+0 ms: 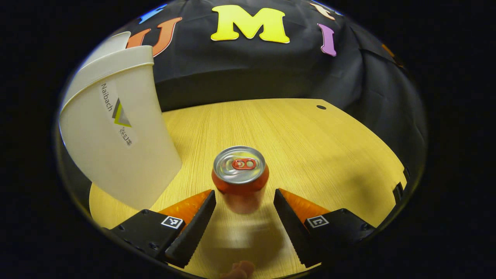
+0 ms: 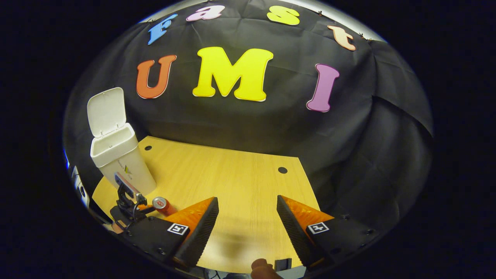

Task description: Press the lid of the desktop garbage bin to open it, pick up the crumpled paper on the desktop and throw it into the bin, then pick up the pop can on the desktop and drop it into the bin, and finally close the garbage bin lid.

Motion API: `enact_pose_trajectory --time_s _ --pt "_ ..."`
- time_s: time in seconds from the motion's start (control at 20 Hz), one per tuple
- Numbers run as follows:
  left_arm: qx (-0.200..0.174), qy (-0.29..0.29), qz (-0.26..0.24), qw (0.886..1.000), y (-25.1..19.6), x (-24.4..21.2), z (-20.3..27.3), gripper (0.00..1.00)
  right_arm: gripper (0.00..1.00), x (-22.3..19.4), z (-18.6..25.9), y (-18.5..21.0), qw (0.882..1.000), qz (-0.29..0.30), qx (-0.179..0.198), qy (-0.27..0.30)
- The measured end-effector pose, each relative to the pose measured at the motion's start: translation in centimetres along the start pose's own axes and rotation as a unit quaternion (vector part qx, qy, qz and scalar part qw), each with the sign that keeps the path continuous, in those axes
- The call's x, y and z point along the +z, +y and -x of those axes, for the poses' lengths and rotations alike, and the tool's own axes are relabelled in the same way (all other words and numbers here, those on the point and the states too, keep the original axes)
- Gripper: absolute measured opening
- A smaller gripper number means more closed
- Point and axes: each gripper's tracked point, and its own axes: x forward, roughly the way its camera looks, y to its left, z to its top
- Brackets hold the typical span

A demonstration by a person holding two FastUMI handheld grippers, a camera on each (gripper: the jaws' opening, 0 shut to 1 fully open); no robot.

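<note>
An orange pop can [image 1: 240,176] stands upright on the wooden table [image 1: 310,147], just ahead of my left gripper [image 1: 245,199]. That gripper is open, its fingers on either side of the can's lower body without touching it. The white garbage bin [image 1: 116,128] rises close on the left. In the right gripper view the bin [image 2: 120,159] stands at the table's far left with its lid [image 2: 106,111] tipped up. The can [image 2: 162,205] and the left gripper [image 2: 130,207] sit in front of the bin. My right gripper [image 2: 248,217] hangs open over bare table.
Black cloth walls close the table at the back and right. Two small round holes [image 2: 282,170] mark the tabletop near its far edge. A fingertip [image 2: 260,267] shows at the bottom of the right gripper view.
</note>
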Motion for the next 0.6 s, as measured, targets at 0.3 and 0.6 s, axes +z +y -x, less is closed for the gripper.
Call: enact_pose_trajectory --time_s 0.3,0.6 --pt "0.014 -0.013 -0.008 1.000 0.5 1.3 -3.5 0.99 0.95 -1.1 0.5 -0.2 1.000 0.012 -0.009 0.002" --pt "0.032 0.003 0.024 0.999 1.4 -0.3 -5.0 0.90 0.95 -1.6 0.8 -0.3 1.000 0.024 -0.011 0.010"
